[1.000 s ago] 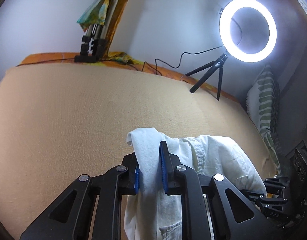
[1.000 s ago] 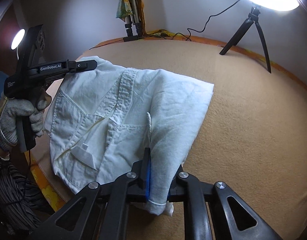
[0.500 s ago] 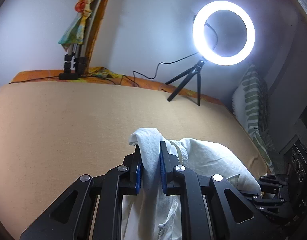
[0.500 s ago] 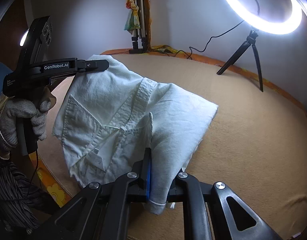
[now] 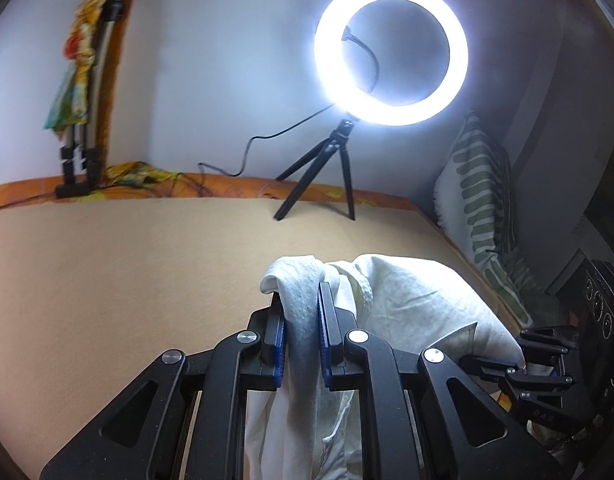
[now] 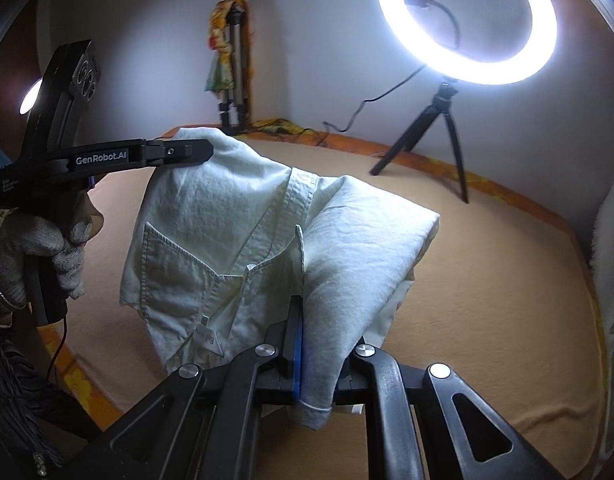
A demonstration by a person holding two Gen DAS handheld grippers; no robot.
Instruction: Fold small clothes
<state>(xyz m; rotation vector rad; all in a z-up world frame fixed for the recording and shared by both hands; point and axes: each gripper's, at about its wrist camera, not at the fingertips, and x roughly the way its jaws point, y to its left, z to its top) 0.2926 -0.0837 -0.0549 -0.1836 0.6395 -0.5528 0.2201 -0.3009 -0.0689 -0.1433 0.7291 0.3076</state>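
Observation:
A small white shirt (image 6: 235, 232) with a collar and a chest pocket hangs in the air above the tan bed cover (image 6: 487, 300), held at two places. My left gripper (image 5: 301, 312) is shut on a bunched edge of the shirt (image 5: 407, 304), which drapes off to the right. From the right wrist view, that left gripper (image 6: 203, 152) pinches the shirt's far upper corner, with a gloved hand (image 6: 47, 248) on its handle. My right gripper (image 6: 311, 336) is shut on the near hem, cloth folded over its right finger. The right gripper (image 5: 519, 364) shows at the left view's lower right.
A lit ring light (image 6: 467, 20) on a small black tripod (image 6: 439, 140) stands at the bed's far edge, its cable trailing left. A folded tripod (image 6: 233, 80) wrapped in colourful cloth leans in the corner. A striped pillow (image 5: 479, 200) rests against the right wall.
Both grippers have risen and lifted the shirt off the bed cover, so it now hangs between them. Both views tilted up, showing more wall and the whole ring light.

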